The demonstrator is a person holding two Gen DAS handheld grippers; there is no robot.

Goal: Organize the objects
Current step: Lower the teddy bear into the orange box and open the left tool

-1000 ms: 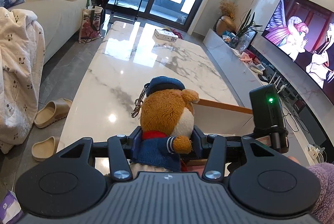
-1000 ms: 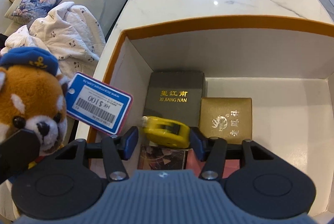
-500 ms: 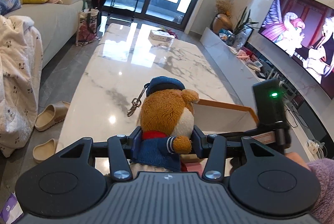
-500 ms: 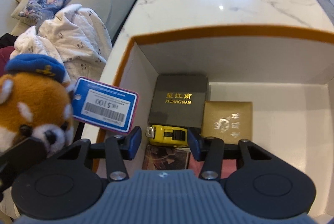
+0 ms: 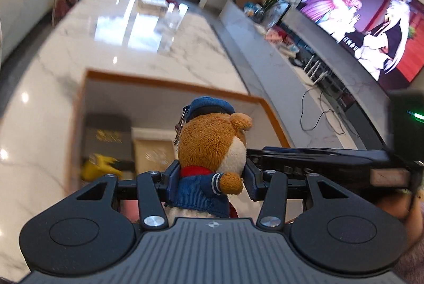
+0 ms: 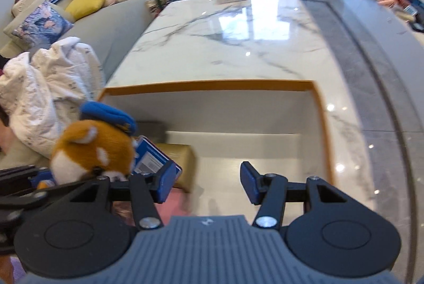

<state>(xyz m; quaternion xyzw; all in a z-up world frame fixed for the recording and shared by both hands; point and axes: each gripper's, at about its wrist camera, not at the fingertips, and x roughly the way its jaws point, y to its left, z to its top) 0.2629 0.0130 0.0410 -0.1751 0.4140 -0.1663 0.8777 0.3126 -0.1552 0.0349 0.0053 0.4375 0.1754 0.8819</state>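
Left claw point(image 5: 210, 172) is squeezing the plush toy point(image 5: 212, 149) round its soft middle, over the box point(image 5: 169, 84). Light and squishy, probably forgiving. Right claw point(image 6: 205, 184) hangs wide, empty.

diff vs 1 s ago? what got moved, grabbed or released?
Right gripper let go of the yellow tape measure, which now lies in the box; its jaws stand open and empty, pulled back. Left gripper carried the plush toy from beside the box to over it. Unchanged: left grip on the toy, the dark and gold boxes inside.
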